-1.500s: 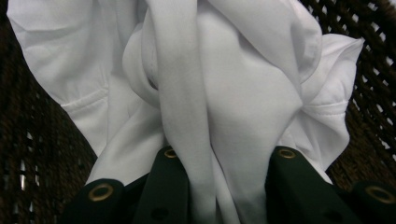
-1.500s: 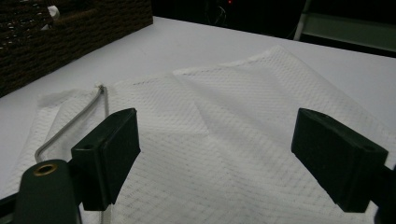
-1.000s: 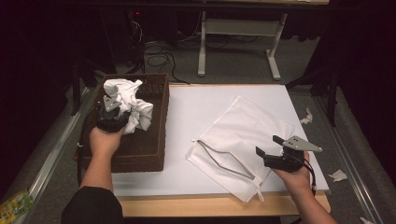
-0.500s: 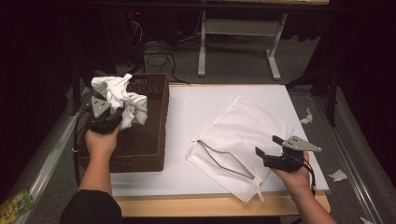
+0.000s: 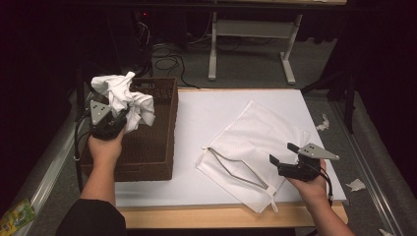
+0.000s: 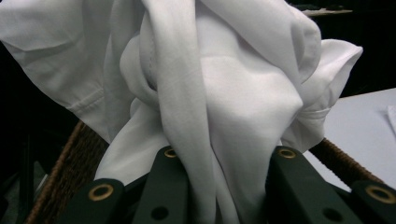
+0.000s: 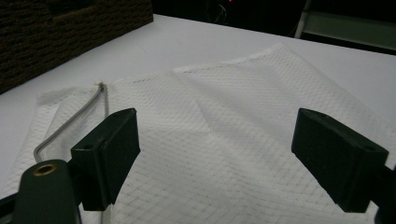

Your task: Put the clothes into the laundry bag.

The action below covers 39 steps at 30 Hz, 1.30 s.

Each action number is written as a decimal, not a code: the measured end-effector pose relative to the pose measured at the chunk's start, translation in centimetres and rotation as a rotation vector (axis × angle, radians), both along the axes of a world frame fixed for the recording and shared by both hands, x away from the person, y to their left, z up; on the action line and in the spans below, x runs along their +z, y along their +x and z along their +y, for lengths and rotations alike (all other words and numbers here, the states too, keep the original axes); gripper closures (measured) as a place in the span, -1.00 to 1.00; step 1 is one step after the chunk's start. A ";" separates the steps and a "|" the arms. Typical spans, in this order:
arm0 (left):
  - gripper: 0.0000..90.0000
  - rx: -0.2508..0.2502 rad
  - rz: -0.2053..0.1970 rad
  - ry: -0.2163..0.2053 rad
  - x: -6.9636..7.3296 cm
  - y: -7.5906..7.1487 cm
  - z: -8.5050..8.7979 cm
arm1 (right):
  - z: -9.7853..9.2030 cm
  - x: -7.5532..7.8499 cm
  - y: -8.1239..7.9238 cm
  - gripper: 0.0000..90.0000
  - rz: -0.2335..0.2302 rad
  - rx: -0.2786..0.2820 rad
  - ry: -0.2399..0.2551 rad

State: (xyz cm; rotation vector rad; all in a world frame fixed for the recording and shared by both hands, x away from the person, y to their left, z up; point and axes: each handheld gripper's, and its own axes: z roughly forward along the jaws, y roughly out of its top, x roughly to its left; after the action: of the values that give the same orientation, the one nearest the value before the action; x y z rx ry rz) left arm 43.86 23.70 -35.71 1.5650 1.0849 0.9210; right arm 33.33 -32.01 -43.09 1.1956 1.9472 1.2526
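White crumpled cloth (image 5: 123,96) is bunching between the left gripper's (image 5: 114,124) clamped jaws, above the wicker basket (image 5: 152,147). Right gripper (image 5: 284,162) is hovering wide open over the mesh bag (image 5: 255,137).

White crumpled cloth (image 5: 123,96): lifted since a second ago from low inside the brown wicker basket (image 5: 147,142), now raised above its far left corner, bunched folds hanging over the rim. Left gripper (image 5: 115,120): risen with it, shifted toward the basket's left edge, jaws clamped on the fabric throughout. Left hand (image 5: 104,146): drawn back and leftward, over the basket's left wall.
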 end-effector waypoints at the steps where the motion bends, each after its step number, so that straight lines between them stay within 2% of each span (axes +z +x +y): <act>1: 0.70 -0.003 -0.010 -0.007 0.2 -0.1 -0.2 | 0.0 0.0 0.0 -0.65 0.000 0.000 -0.001; 4: 0.70 0.002 -0.048 -0.052 1.2 -0.4 -0.8 | -0.1 0.0 0.0 -0.65 0.001 -0.003 0.001; 5: 0.70 0.002 -0.048 -0.052 1.2 -0.4 -0.8 | -0.2 0.0 0.0 -0.65 -0.006 -0.002 0.001; 6: 0.71 0.004 -0.075 -0.070 1.9 -0.7 -1.3 | -0.2 0.1 0.0 -0.65 -0.007 0.000 0.000; 11: 0.71 -0.017 -0.115 -0.080 3.0 -1.3 -2.7 | -0.1 0.1 -0.1 -0.65 -0.010 0.002 0.003; 12: 0.71 -0.039 -0.129 -0.091 3.4 -1.6 -3.5 | -0.1 0.1 -0.1 -0.65 -0.010 0.003 0.005; 13: 0.70 -0.039 -0.129 -0.091 3.4 -1.6 -3.5 | -0.1 0.1 -0.1 -0.65 -0.008 0.000 0.009; 14: 0.70 -0.073 -0.136 -0.086 3.7 -1.8 -4.3 | -0.1 0.1 -0.1 -0.65 -0.008 0.002 0.008; 16: 0.70 -0.095 -0.148 -0.066 4.1 -2.1 -5.3 | 0.0 0.1 -0.1 -0.65 -0.003 -0.002 0.010; 17: 0.70 -0.095 -0.148 -0.066 4.1 -2.1 -5.3 | -0.1 0.1 -0.1 -0.65 -0.008 0.001 0.007; 18: 0.70 -0.120 -0.151 -0.074 4.4 -2.3 -6.1 | -0.1 0.1 -0.1 -0.65 -0.009 0.002 0.007; 22: 0.71 -0.162 -0.158 -0.104 4.9 -2.8 -7.6 | -0.1 0.1 -0.1 -0.65 -0.006 0.001 0.010; 26: 0.70 -0.204 -0.156 -0.109 4.9 -3.4 -9.3 | 0.0 0.1 -0.1 -0.65 -0.005 0.004 0.011; 29: 0.70 -0.240 -0.143 -0.135 4.6 -4.0 -10.5 | -0.1 0.1 -0.1 -0.65 -0.007 0.005 0.012; 34: 0.70 -0.288 -0.128 -0.125 3.6 -4.6 -12.2 | 0.0 0.1 -0.1 -0.65 -0.007 0.005 0.015; 39: 0.70 -0.320 -0.111 -0.136 2.8 -5.0 -13.5 | 0.0 0.2 -0.2 -0.65 -0.005 0.002 0.017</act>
State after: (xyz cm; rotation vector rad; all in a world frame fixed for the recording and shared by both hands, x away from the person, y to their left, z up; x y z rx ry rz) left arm 38.82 10.19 -32.88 1.5017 0.7736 0.6931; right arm 33.14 -32.03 -42.92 1.1975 1.9383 1.2751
